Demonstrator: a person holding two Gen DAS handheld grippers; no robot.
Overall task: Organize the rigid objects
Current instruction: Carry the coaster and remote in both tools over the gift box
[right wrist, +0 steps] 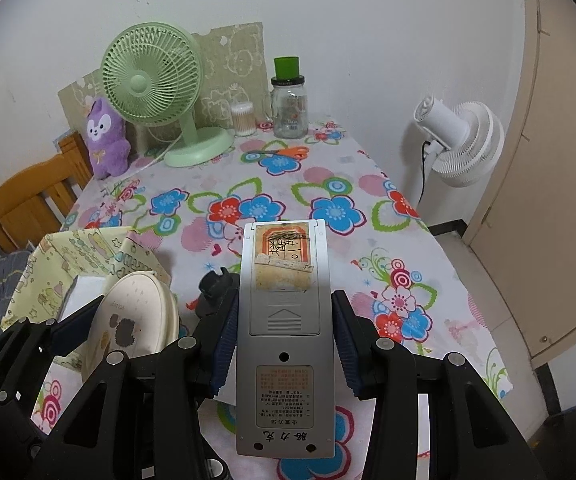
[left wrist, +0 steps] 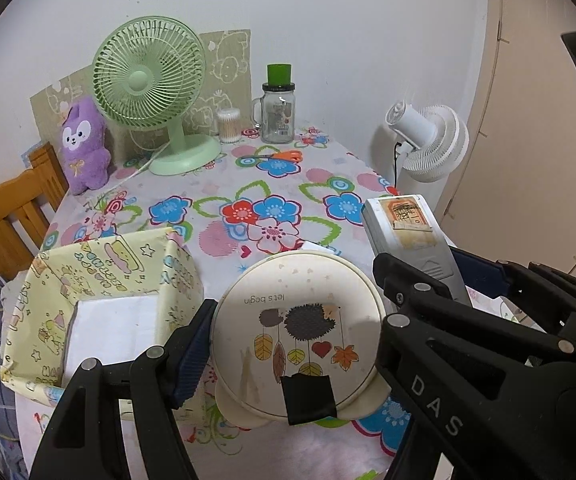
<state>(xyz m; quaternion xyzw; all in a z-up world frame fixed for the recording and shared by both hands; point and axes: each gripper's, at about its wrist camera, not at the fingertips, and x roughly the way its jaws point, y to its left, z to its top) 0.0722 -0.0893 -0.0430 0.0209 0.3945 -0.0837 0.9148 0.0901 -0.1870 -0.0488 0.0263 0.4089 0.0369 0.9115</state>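
My left gripper (left wrist: 294, 336) is shut on a round cream case (left wrist: 300, 332) printed with hedgehogs and leaves, held above the floral table beside a yellow patterned box (left wrist: 100, 280). The box is open and lined white inside. My right gripper (right wrist: 284, 344) is shut on a grey remote control (right wrist: 284, 320), back side up, with a worn sticker near its far end. The remote also shows in the left wrist view (left wrist: 404, 232), to the right of the case. The case (right wrist: 136, 316) and the box (right wrist: 88, 252) show at the left of the right wrist view.
A floral tablecloth (right wrist: 328, 184) covers the table. At its far end stand a green desk fan (left wrist: 148, 80), a purple plush (left wrist: 84, 148), a cotton-swab tub (left wrist: 228, 126), a glass jar with a green lid (left wrist: 278, 108) and orange scissors (left wrist: 284, 156). A white fan (right wrist: 464, 140) stands right, a wooden chair (left wrist: 8, 216) left.
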